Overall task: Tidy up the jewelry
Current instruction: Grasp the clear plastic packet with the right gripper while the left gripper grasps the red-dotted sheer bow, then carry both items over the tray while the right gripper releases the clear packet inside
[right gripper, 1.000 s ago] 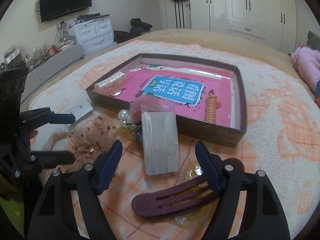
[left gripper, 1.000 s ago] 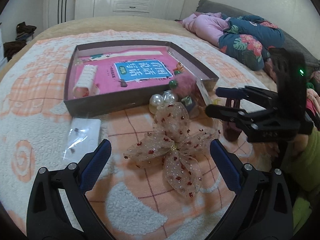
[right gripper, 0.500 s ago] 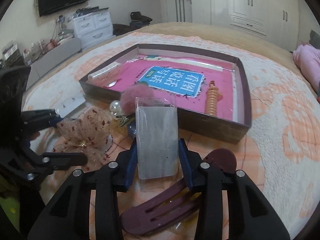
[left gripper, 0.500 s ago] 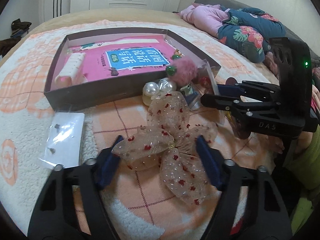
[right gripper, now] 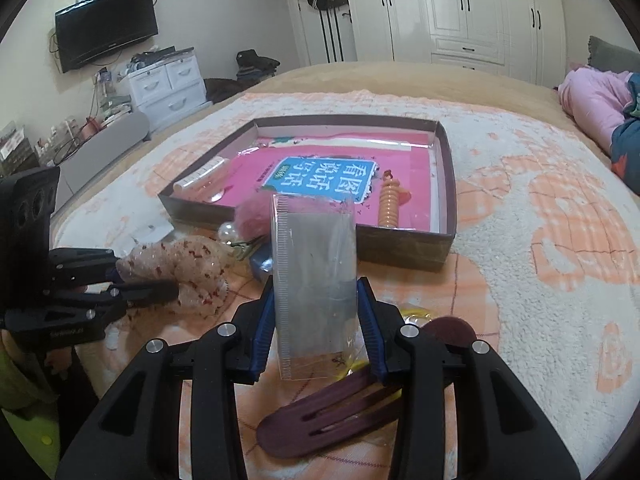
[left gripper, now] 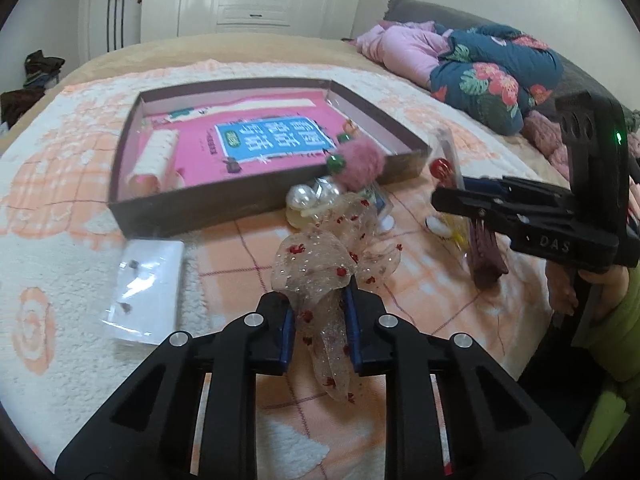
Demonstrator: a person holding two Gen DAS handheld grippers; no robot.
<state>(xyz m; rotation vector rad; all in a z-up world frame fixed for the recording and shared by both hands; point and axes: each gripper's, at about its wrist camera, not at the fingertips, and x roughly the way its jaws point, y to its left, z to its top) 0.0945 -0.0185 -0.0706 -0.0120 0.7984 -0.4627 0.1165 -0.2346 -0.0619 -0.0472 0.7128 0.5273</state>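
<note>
My left gripper (left gripper: 318, 326) is shut on a sheer bow with red spots (left gripper: 320, 264) and lifts it off the bed; it also shows in the right wrist view (right gripper: 180, 268). My right gripper (right gripper: 316, 324) is shut on a clear plastic packet with a grey card (right gripper: 314, 280), held upright. A dark shallow box with a pink book lining it (left gripper: 260, 144) lies ahead on the blanket, and shows in the right wrist view (right gripper: 444, 184). It holds a white roll (left gripper: 154, 158) and an orange spiral hair clip (right gripper: 390, 204).
Loose on the blanket by the box: pearl pieces (left gripper: 306, 196), a pink pompom (left gripper: 360, 164), a small white earring card in plastic (left gripper: 144, 288), a maroon hair clip (right gripper: 340, 416). Folded clothes (left gripper: 492, 68) lie at the far right of the bed.
Both grippers closed. The left one shut on the bow and raised it. The right one shut on the clear packet and lifted it upright.
</note>
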